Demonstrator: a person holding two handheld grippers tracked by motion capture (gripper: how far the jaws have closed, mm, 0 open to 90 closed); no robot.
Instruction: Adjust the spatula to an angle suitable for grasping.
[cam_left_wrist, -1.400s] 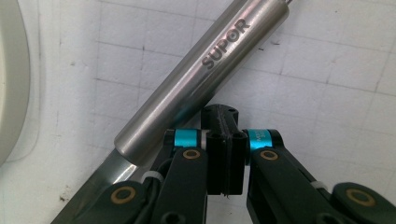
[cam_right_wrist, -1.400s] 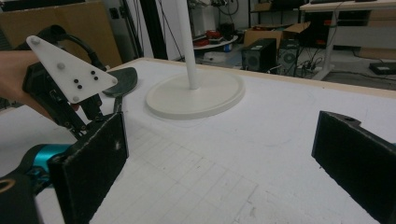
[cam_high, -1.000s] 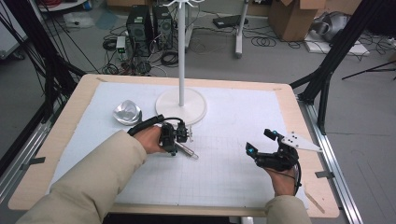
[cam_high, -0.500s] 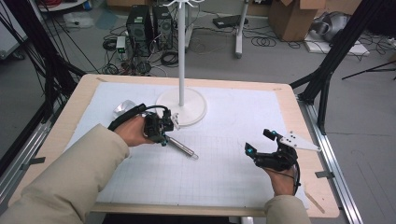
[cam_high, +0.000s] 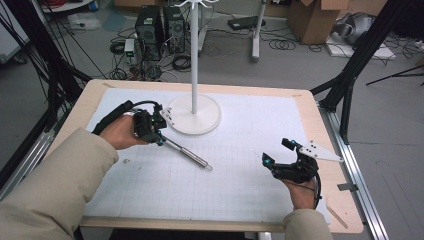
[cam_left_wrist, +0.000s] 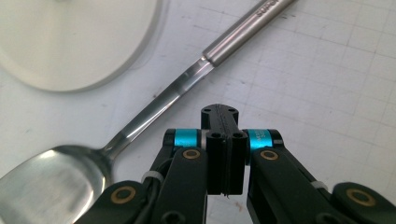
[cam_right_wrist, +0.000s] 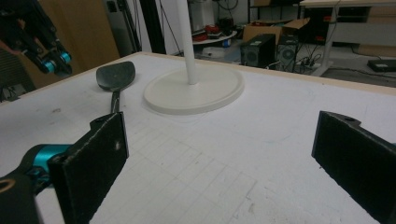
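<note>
so left gripper (cam_high: 159, 131) has its fingers pressed together with nothing between them; in the left gripper view the two black pads meet flat against each other (cam_left_wrist: 225, 156). the spatula (cam_high: 186, 152) lies on the white grid mat (cam_high: 240, 190), just beside those shut fingertips and not pinched by them. in the left gripper view its shiny blade (cam_left_wrist: 51, 179) sits left of and below the fingertips, its neck runs up and to the right past them, and the brushed handle (cam_left_wrist: 247, 23) reaches well beyond the tips toward the top edge. the round white stand base (cam_left_wrist: 74, 42) is ahead-left of the fingers, just beside the spatula neck; whether they touch, cannot tell.

right gripper (cam_high: 280, 152) has fingers spread wide, nothing between them but bare mat; in the right gripper view both foam pads (cam_right_wrist: 95, 158) stand well apart. from those fingers the spatula blade (cam_right_wrist: 116, 74) is far ahead and to the left, handle pointing back toward the left finger. the stand base (cam_right_wrist: 194, 91) with its white pole (cam_right_wrist: 187, 37) is straight ahead of the gap, well apart from the fingertips. the left gripper shows in the top left corner there (cam_right_wrist: 56, 63), above the table edge, beyond the blade.
</note>
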